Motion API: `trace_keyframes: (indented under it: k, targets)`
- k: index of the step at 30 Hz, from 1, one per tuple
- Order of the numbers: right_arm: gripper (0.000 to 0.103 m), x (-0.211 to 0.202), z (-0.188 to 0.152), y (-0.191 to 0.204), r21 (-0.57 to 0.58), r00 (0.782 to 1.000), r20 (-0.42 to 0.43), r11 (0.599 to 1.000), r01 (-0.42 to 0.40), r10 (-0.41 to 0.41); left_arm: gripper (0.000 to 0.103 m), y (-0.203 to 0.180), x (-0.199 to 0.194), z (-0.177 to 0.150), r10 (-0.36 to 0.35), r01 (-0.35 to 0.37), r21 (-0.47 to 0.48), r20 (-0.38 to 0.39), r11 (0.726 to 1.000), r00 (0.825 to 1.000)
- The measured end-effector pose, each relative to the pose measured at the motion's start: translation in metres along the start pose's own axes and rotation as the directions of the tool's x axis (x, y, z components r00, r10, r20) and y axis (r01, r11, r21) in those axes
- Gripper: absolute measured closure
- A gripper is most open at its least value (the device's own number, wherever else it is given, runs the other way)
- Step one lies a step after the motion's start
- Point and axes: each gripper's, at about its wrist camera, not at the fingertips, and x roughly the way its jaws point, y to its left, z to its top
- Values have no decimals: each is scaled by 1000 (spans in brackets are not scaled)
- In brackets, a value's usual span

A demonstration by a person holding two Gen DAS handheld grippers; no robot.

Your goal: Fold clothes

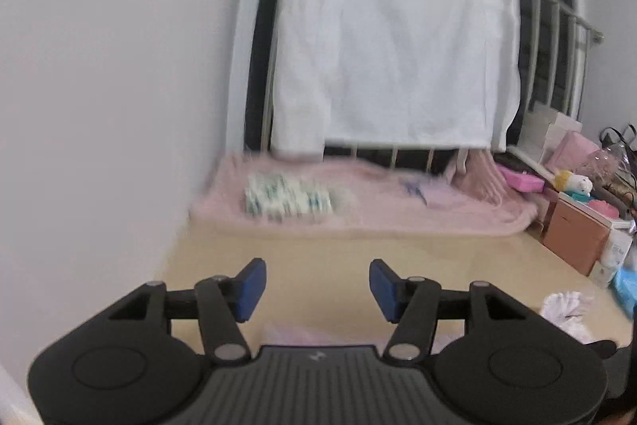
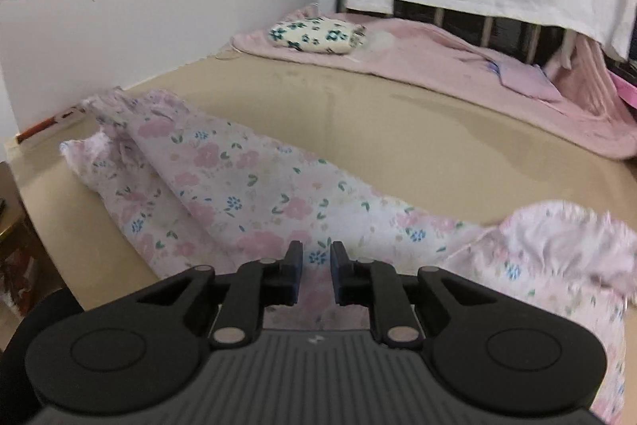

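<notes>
Lying just beneath the right gripper (image 2: 316, 273)'s narrowly parted fingers, the floral garment (image 2: 239, 186); left gripper (image 1: 317, 289) apart, empty.

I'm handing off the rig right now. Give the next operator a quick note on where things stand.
Left gripper: open, empty, raised above the bed.
Right gripper: jaws narrow with a gap, low over the floral garment; no grip visible.
Garment lies loosely bunched across the bed's near edge, not yet neatly folded.
A folded floral piece sits on the pink blanket at the far end.
Left: fold the garment.
</notes>
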Motion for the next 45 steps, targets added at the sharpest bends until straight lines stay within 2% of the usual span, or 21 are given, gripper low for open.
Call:
trace_keyframes:
  k: [4, 6, 9, 12, 15, 17, 19, 22, 24, 26, 28, 30, 31, 32, 33, 35, 37, 39, 40, 41, 45]
  targets:
    - [89, -2, -6, 3, 33, 1000, 16, 999, 20, -21, 46, -22, 51, -28, -58, 47, -139, -73, 989, 996]
    - [89, -2, -8, 4, 40, 1000, 22, 999, 21, -22, 50, -22, 78, -47, -24, -2, -165, -156, 986, 987]
    - [89, -4, -8, -1, 61, 1000, 26, 998, 10, -11, 56, -14, 92, -82, 51, -85, -140, -232, 986, 971]
    - [88, -10, -3, -5, 108, 999, 44, 994, -15, 10, 56, -15, 74, -106, 96, -106, -57, -154, 993, 983]
    - [88, -15, 11, 3, 149, 988, 142, 985, -88, 67, 56, -26, 68, -113, 155, -159, -17, -136, 987, 978]
    - [88, -1, 26, 18, 157, 981, 166, 979, -129, 102, 56, -31, 70, -117, 164, -169, -26, -125, 985, 978]
    - [88, 22, 37, 29, 162, 983, 144, 978, -134, 111, 55, -33, 69, -116, 167, -170, -14, -124, 985, 978]
    - [88, 45, 31, 27, 182, 998, 61, 983, -29, 18, 54, -35, 71, -113, 177, -181, -19, -129, 983, 976]
    - [89, 36, 14, 14, 186, 996, 67, 982, 43, -56, 54, -38, 71, -114, 188, -188, 11, -129, 982, 974]
    - [89, 15, -5, -12, 262, 986, 76, 957, 122, -147, 53, -42, 69, -115, 202, -196, 53, -130, 979, 971]
    - [92, -1, -20, -42, 370, 980, 81, 918, 138, -181, 53, -42, 69, -111, 208, -205, 38, -157, 978, 965]
    - [93, -5, -24, -49, 366, 979, 85, 919, 144, -187, 54, -44, 67, -100, 221, -224, 7, -193, 975, 956]
    - [93, -5, -25, -49, 348, 978, 87, 925, 150, -191, 57, -46, 62, -92, 220, -228, -20, -182, 974, 958]
    - [93, -5, -27, -48, 327, 976, 90, 931, 160, -199, 58, -49, 55, -84, 205, -213, -42, -142, 976, 968]
    - [93, -4, -28, -43, 296, 971, 97, 938, 182, -219, 54, -53, 51, -75, 176, -181, -46, -101, 982, 979]
    - [92, -2, -31, -34, 240, 960, 112, 945, 224, -256, 49, -61, 57, -60, 115, -117, -17, -86, 993, 990]
    - [92, 0, -32, -32, 243, 955, 126, 942, 233, -269, 51, -63, 83, -58, 109, -108, 17, -161, 994, 981]
    - [92, -2, -33, -35, 249, 957, 132, 943, 219, -257, 73, -58, 110, -68, 178, -170, 54, -244, 984, 953]
    - [92, -4, -34, -36, 251, 959, 135, 945, 209, -248, 75, -54, 116, -74, 202, -191, 65, -258, 979, 945]
    - [92, -7, -36, -39, 254, 961, 139, 947, 200, -240, 70, -51, 115, -78, 202, -193, 61, -245, 979, 948]
    - [90, -30, -41, -41, 313, 958, 187, 938, 151, -217, 69, -47, 111, -91, 214, -205, 62, -211, 977, 954]
